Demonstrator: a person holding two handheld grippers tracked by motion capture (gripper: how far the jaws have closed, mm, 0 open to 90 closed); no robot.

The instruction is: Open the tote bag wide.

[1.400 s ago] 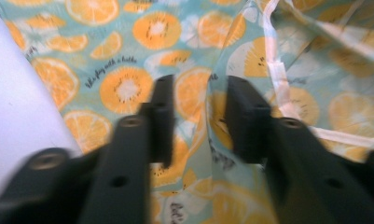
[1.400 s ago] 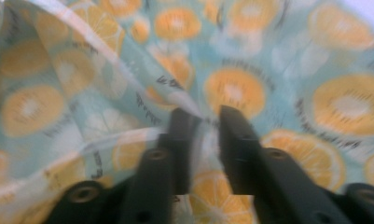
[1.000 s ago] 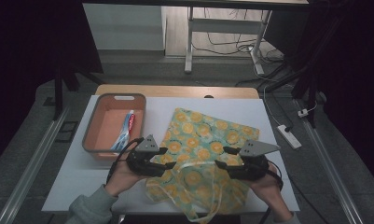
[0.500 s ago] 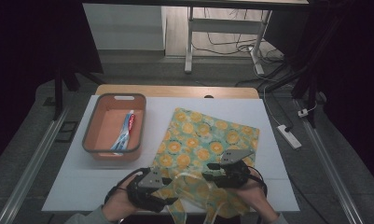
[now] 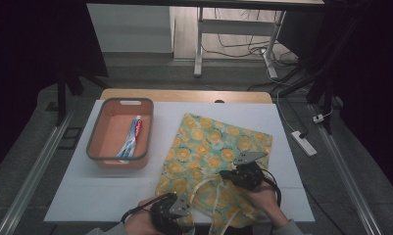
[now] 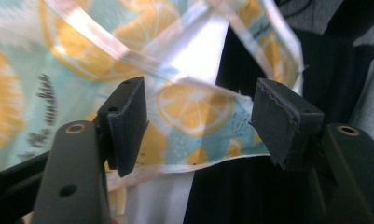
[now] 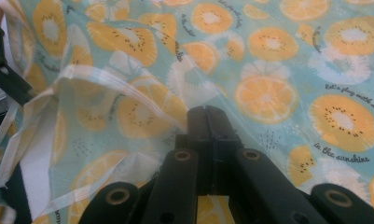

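A fabric bag [image 5: 208,147] printed with orange and lemon slices lies flat on the white table [image 5: 86,196], its pale straps [image 5: 211,188] loose at the near end. My right gripper [image 5: 224,174] rests on the bag's near right part. In the right gripper view its jaws [image 7: 208,112] are shut together, pinching the cloth where a strap [image 7: 105,77] runs up to the tips. My left gripper [image 5: 186,213] is at the table's near edge, at the bag's near left corner. It stands open [image 6: 198,121], with the bag's hem [image 6: 194,105] between its pads but not pressed.
An orange tray [image 5: 93,147] with a toothpaste tube [image 5: 132,137] in it stands at the left of the table. A power strip [image 5: 302,143] lies on the floor to the right. A metal frame stands beyond the far edge.
Both hands have sunk toward the table. The left gripper came back to the near edge, the right one settled on the bag and its jaws shut. The bag's near end now lies lower.
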